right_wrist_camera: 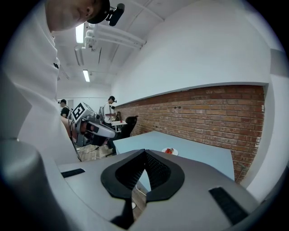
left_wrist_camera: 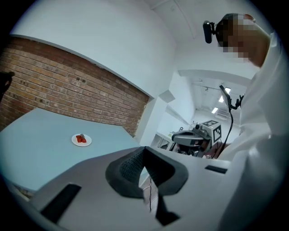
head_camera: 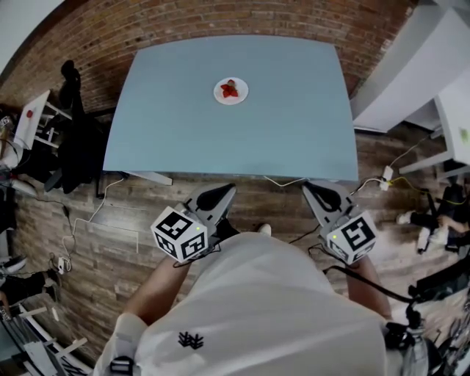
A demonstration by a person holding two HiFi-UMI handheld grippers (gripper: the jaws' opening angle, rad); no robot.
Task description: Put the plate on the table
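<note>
A small white plate (head_camera: 230, 91) with red fruit pieces sits on the light-blue table (head_camera: 220, 139), toward its far middle. It also shows small in the left gripper view, plate (left_wrist_camera: 81, 140), and in the right gripper view, plate (right_wrist_camera: 170, 151). My left gripper (head_camera: 224, 189) and right gripper (head_camera: 312, 186) hang close to my body, short of the table's near edge and far from the plate. Both are shut with nothing between the fingers. The left gripper (left_wrist_camera: 144, 151) and right gripper (right_wrist_camera: 144, 153) show their pads meeting at the tips.
A brick wall (head_camera: 220, 18) runs behind the table. A chair draped in black (head_camera: 73, 139) and a white side desk (head_camera: 33, 117) stand at the left. White tables (head_camera: 411, 81) stand at the right. Cables (head_camera: 382, 183) lie on the wooden floor. People stand far off (right_wrist_camera: 108, 108).
</note>
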